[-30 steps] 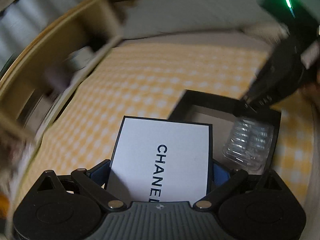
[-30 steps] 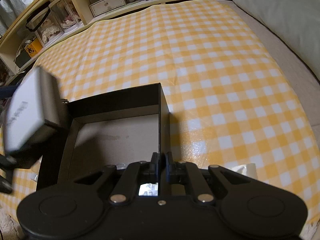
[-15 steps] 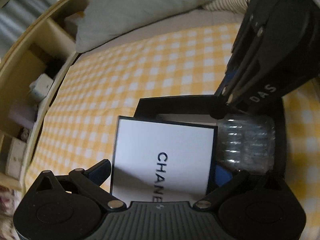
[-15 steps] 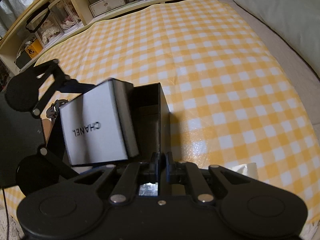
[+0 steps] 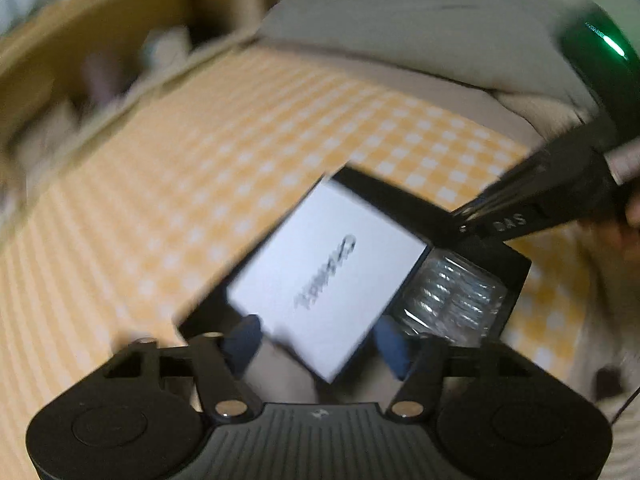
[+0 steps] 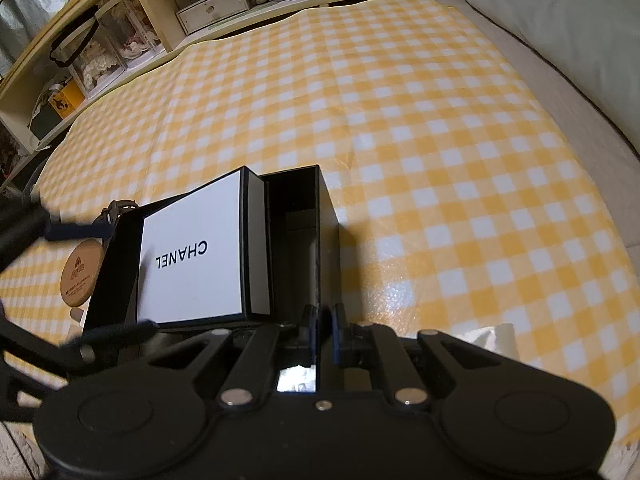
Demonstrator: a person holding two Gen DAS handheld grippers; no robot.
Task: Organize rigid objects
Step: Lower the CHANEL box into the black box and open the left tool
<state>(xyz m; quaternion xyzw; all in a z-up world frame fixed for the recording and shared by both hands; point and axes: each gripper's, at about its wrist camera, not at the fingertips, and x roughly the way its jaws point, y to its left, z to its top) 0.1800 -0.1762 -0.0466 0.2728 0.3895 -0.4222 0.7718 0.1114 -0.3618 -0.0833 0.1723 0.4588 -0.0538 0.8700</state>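
Observation:
A white Chanel box (image 6: 192,256) lies tilted inside the open black box (image 6: 328,240) on the checked cloth, filling its left part. Beside it in the black box sits a clear plastic tray (image 5: 452,300). My left gripper (image 5: 316,344) hangs just behind the white box. Its jaws are closing, only the box's near corner lies between them, and the blue pads (image 5: 244,340) do not press on it. In the right wrist view its blurred fingers (image 6: 112,330) reach in from the left. My right gripper (image 6: 324,328) is shut on the black box's right wall.
A round wooden tag (image 6: 80,272) on a strap lies left of the black box. A white scrap (image 6: 488,336) lies to the right of my right gripper. Shelves (image 6: 132,40) with boxes line the far edge, and a grey pillow (image 6: 560,20) is at the right. A hand (image 5: 628,220) holds the right gripper.
The left gripper carried the white box over the black box, set it inside and let go, then drew back and rolled. The right gripper kept its hold on the wall.

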